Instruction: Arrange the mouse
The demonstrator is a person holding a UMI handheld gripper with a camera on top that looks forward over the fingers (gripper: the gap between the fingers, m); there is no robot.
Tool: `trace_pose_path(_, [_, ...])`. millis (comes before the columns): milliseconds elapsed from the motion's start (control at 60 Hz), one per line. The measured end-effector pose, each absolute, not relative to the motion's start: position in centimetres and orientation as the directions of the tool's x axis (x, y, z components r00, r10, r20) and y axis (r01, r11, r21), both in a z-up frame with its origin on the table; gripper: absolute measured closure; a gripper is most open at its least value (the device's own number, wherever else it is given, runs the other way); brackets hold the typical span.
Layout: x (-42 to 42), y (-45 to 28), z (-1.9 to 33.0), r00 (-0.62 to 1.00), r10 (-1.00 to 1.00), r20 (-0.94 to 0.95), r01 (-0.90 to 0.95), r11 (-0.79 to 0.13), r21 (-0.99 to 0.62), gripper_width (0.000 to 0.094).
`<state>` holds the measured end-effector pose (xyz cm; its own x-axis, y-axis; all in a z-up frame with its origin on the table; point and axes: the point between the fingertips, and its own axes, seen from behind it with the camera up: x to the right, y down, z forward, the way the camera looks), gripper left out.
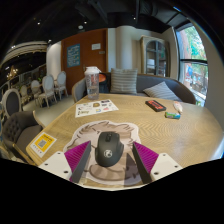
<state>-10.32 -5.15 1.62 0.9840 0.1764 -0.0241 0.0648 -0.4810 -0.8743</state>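
Tongs (109, 160) stood spread wide over the round wooden surface (140, 118), and the black mouse (109, 148) sat right between the two pink pads (78, 154), a gap on either side. It rested on a mouse mat (112, 135) printed with a pale drawing. Beyond lay a printed sheet (97, 106), a yellow booklet (42, 143) to the left, and a tall white cup (92, 81) at the far edge.

A round wooden table (140, 120) is carrying a black mouse (109, 148) on a printed mat (112, 165); leaflets (96, 106) are lying farther back. A tall cup (92, 82) is standing near its far edge.
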Motion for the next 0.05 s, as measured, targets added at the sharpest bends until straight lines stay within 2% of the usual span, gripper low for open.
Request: trace_pose_path(50, [-9.2, -6.9, 2.6, 0.980, 0.197, -0.034, 0.060, -0.450, -0.891, 0.0078])
